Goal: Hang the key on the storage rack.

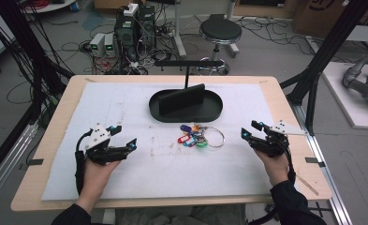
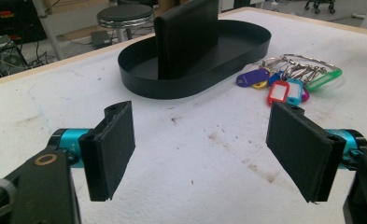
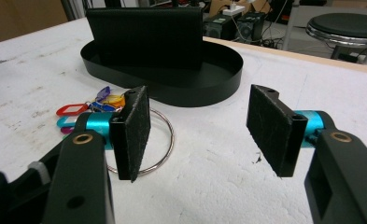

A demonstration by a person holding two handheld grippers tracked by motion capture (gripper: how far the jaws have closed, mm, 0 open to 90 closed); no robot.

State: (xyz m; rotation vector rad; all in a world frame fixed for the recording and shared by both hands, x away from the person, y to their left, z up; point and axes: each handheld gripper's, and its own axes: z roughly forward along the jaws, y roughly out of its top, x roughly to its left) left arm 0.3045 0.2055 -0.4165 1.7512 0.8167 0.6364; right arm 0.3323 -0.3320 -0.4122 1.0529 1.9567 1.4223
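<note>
A bunch of coloured key tags [image 1: 191, 136] on a large metal ring [image 1: 214, 137] lies on the white mat, just in front of a black oval tray [image 1: 185, 114] with an upright black divider [image 1: 181, 99]. My left gripper [image 1: 124, 135] rests at the left of the mat, open and empty, pointing toward the tags [image 2: 284, 86]. At the right, my right gripper [image 1: 248, 129] also stands open with nothing between its pads; the ring [image 3: 160, 140] lies just beyond its left pad [image 3: 133, 133]. The tray [image 2: 228, 63] [image 3: 218, 84] sits ahead of both grippers.
The white mat [image 1: 125, 178] covers most of a wooden table [image 1: 55, 140]. Behind the table stand a round stool [image 1: 220, 32], computer boxes [image 1: 135, 28] and loose cables on the floor. Black frame posts [image 1: 322, 56] rise at the right.
</note>
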